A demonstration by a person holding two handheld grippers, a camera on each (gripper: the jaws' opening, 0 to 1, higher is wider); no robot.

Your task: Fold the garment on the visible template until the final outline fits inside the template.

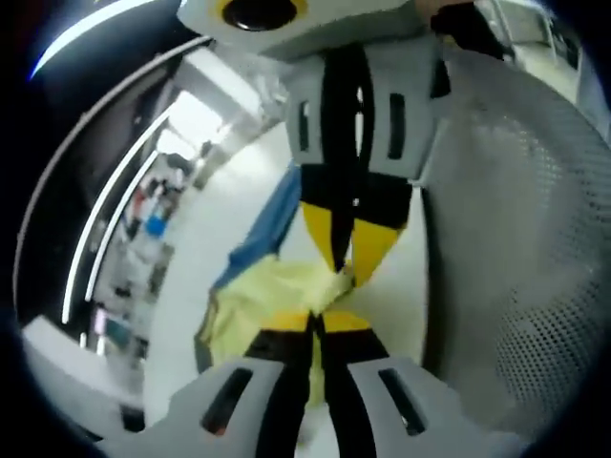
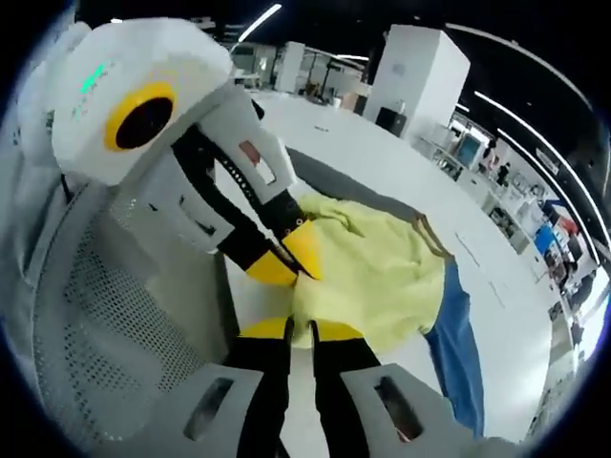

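A pale yellow garment (image 1: 253, 301) (image 2: 382, 267) lies bunched on a white table (image 2: 363, 134), partly over a blue sheet (image 1: 272, 224) (image 2: 458, 339). In the left gripper view my left gripper (image 1: 315, 320) has its yellow tips pressed together on the garment's near edge. My right gripper (image 1: 350, 262) comes down from the top, its tips meeting the same fold. In the right gripper view my right gripper (image 2: 301, 327) is shut on the garment's edge. My left gripper (image 2: 294, 256) reaches in from the left and pinches the cloth just beyond.
A dark grey mat (image 2: 334, 172) lies behind the garment. A white mesh surface (image 1: 520, 191) (image 2: 95, 324) stands close beside both grippers. Shelves and equipment (image 1: 143, 219) (image 2: 535, 210) line the room's far side. The white table (image 1: 224, 205) stretches away past the garment.
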